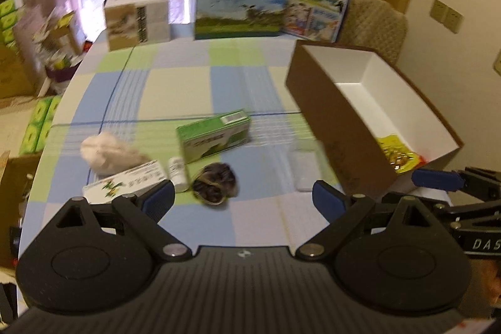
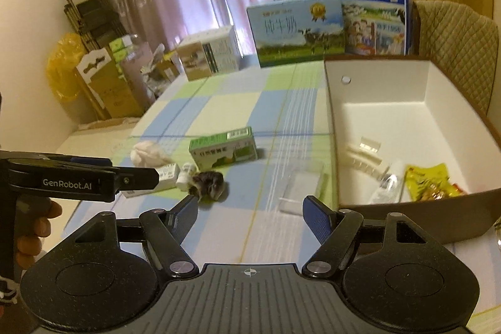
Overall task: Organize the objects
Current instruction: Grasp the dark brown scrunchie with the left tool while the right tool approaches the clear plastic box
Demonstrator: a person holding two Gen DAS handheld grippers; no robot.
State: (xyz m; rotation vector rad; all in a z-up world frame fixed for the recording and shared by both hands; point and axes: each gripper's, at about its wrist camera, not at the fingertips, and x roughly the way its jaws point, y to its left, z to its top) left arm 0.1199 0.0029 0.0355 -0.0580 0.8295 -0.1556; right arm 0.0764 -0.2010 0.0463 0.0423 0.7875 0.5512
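The left gripper [image 1: 243, 198] and right gripper [image 2: 250, 213] hover over the checkered counter [image 1: 175, 89], fingers spread, holding nothing. The green rectangular carton [image 1: 214, 135] lies mid-counter, left of the brown white-lined open cardboard box [image 2: 391, 115]. A yellow snack packet [image 2: 430, 182] lies inside the box.

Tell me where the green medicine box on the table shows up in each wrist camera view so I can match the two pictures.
Left wrist: green medicine box sits just left of centre, beyond the open left gripper.
Right wrist: the same box lies left of centre, past the open right gripper.
Shared landmark: the brown storage box stands to its right in both views.
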